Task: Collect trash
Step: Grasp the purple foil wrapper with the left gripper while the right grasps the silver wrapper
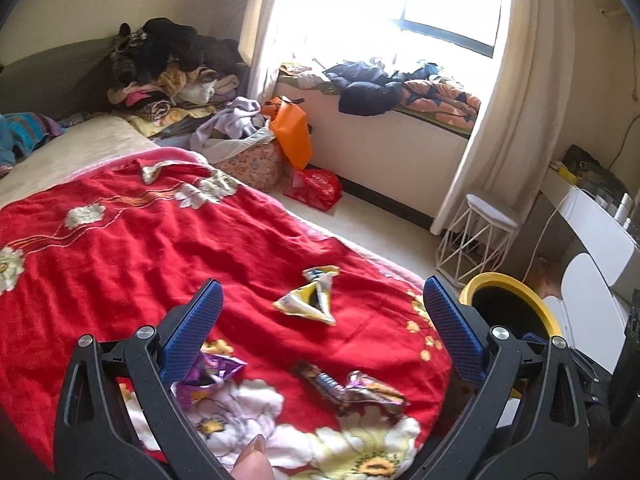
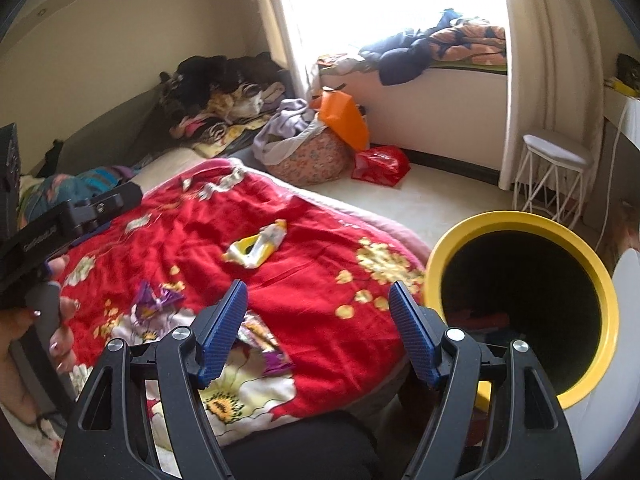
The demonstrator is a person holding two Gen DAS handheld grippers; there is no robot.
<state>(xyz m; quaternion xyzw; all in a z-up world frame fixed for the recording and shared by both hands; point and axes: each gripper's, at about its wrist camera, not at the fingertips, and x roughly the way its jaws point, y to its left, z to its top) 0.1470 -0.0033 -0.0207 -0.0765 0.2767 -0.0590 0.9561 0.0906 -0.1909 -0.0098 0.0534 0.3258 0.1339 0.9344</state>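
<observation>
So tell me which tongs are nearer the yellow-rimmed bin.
Right. The right tongs hang just beside the yellow-rimmed bin, over the bed's corner; the left tongs are further along the red blanket.

My left tongs stand wide apart over the red flowered blanket, nothing between the blue pads. On the blanket: a yellow-white wrapper ahead, a purple wrapper touching the left pad's base, a brown foil wrapper nearer me. A yellow-rimmed bin sits just beside the bed's right edge. A red bag lies on the floor beyond.
</observation>
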